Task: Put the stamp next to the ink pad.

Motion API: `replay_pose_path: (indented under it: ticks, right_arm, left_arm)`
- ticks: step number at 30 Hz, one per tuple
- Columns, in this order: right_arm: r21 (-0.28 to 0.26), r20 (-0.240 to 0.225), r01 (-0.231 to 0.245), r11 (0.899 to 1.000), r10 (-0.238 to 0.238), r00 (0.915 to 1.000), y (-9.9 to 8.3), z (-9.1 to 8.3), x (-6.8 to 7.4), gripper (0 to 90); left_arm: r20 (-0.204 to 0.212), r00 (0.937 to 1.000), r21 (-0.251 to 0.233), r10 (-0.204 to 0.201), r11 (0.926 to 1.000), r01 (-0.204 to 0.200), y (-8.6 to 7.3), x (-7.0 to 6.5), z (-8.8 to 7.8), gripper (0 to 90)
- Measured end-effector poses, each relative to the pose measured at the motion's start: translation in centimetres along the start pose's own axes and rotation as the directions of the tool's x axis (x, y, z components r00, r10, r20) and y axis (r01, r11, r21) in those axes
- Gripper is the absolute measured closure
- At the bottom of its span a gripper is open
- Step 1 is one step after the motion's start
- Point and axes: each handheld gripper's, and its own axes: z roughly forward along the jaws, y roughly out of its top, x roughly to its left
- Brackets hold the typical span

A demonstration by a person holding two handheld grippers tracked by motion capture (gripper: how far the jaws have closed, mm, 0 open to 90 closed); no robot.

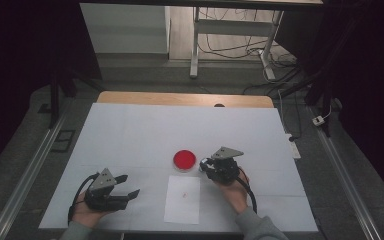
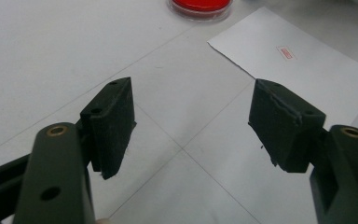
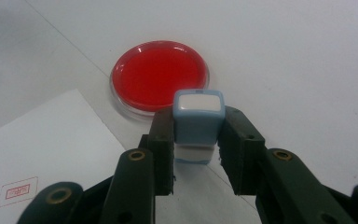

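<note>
the right gripper [image 3: 196, 140] is clamped on a pale blue stamp [image 3: 198, 122], just beside the red ink pad [image 3: 158, 74] (paper [image 3: 51, 154] already bears a mark); the left gripper [image 2: 191, 126] gapes empty.

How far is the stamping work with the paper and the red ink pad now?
Done: the paper sheet already carries one red stamp mark. In hand: the right gripper is shut on the blue stamp, beside the red ink pad. The left gripper waits open. Left: probably setting the stamp down, or inking it again.
</note>
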Motion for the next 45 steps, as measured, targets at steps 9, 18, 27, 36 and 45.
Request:
replay_pose_path:
  ticks: [9, 18, 27, 36, 45]
  right_arm:
    - [-0.021, 0.016, -0.009, 1.0, 0.009, 0.9998, 0.0, -0.1, 0.0, 53.0]
    - [-0.084, -0.019, -0.023, 0.996, 0.022, 0.9996, -0.1, -1.4, -0.4, 42.1]
    - [-0.139, -0.074, 0.031, 0.99, -0.042, 0.9964, -1.3, -3.6, -1.1, 38.6]
    - [-0.185, -0.068, 0.036, 0.982, -0.049, 0.9965, -2.6, -6.5, -1.9, 38.2]
    - [-0.196, -0.038, 0.024, 0.98, -0.032, 0.9988, -4.3, -8.8, -2.9, 37.8]
  left_arm:
    - [0.003, 1.0, 0.0, -0.001, 1.0, 0.001, 0.0, 0.0, 0.1, 31.3]
    - [0.0, 0.9999, -0.002, -0.012, 0.9999, 0.012, -0.1, 0.2, 0.1, 31.3]
    - [-0.016, 0.9992, -0.008, -0.035, 0.9993, 0.035, -0.4, 0.7, 0.2, 31.4]
    - [-0.017, 0.9994, -0.012, -0.031, 0.9995, 0.031, -0.4, 0.8, 0.0, 31.4]
    - [-0.018, 0.9993, -0.015, -0.033, 0.9994, 0.033, -0.4, 0.8, -0.1, 31.4]
